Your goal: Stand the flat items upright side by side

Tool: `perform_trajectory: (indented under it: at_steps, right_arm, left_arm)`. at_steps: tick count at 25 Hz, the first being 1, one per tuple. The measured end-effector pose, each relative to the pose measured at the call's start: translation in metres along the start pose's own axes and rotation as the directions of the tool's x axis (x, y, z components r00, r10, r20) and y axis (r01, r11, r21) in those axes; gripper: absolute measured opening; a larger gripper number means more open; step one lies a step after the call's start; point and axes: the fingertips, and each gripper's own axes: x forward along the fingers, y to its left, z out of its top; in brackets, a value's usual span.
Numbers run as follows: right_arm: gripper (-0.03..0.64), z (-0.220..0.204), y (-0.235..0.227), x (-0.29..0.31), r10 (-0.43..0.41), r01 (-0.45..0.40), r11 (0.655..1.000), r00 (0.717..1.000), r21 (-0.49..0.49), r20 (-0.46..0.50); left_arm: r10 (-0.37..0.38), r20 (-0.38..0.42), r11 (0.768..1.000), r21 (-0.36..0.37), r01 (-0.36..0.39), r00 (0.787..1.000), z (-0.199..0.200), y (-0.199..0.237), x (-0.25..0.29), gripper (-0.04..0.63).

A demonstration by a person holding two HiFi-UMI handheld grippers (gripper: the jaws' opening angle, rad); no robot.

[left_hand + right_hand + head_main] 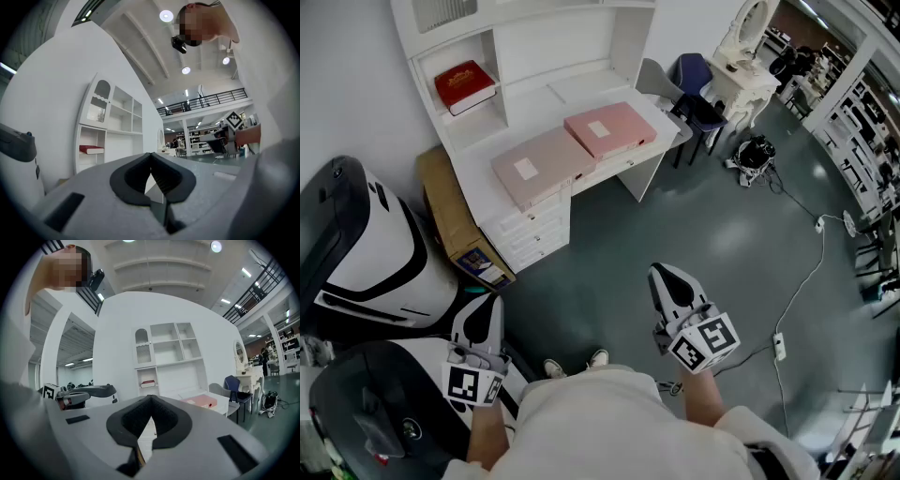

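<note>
Two flat pink folders lie side by side on the white desk (645, 114): one on the left (542, 166), one on the right (610, 128). The right gripper view shows them as a pink slab (202, 401). A red book (465, 86) lies flat in a shelf cubby above the desk and also shows in the left gripper view (91, 149). My left gripper (481, 302) and right gripper (666, 274) are held close to my body, well short of the desk. Both point toward it. Each one's jaws meet at the tip with nothing between them, left (151, 157) and right (150, 399).
A cardboard box (459, 220) leans beside the desk's drawers. A large white and black machine (375, 262) stands at my left. A grey chair (661, 84), a blue chair (698, 89) and a white dressing table (741, 56) stand to the desk's right. Cables and a power strip (779, 347) lie on the floor.
</note>
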Motion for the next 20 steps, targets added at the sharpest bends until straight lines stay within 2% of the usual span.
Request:
perform_trajectory:
  at_steps: [9,14,20]
  right_arm:
    - [0.002,-0.006,-0.022,-0.033,-0.040,0.040,0.999,0.999,-0.009,-0.003]
    - [0.002,-0.007,-0.027,-0.046,-0.059,0.059,0.998,0.998,-0.004,0.001]
    - [0.003,-0.011,-0.045,-0.063,-0.091,0.090,0.996,0.996,0.018,0.017]
  left_arm:
    - [-0.124,-0.034,0.992,0.020,0.124,0.992,-0.004,-0.052,0.018,0.015]
    - [-0.146,-0.024,0.989,-0.002,0.146,0.989,-0.003,-0.063,0.030,0.015]
    - [-0.137,-0.009,0.991,-0.016,0.136,0.991,-0.001,-0.068,0.036,0.015]
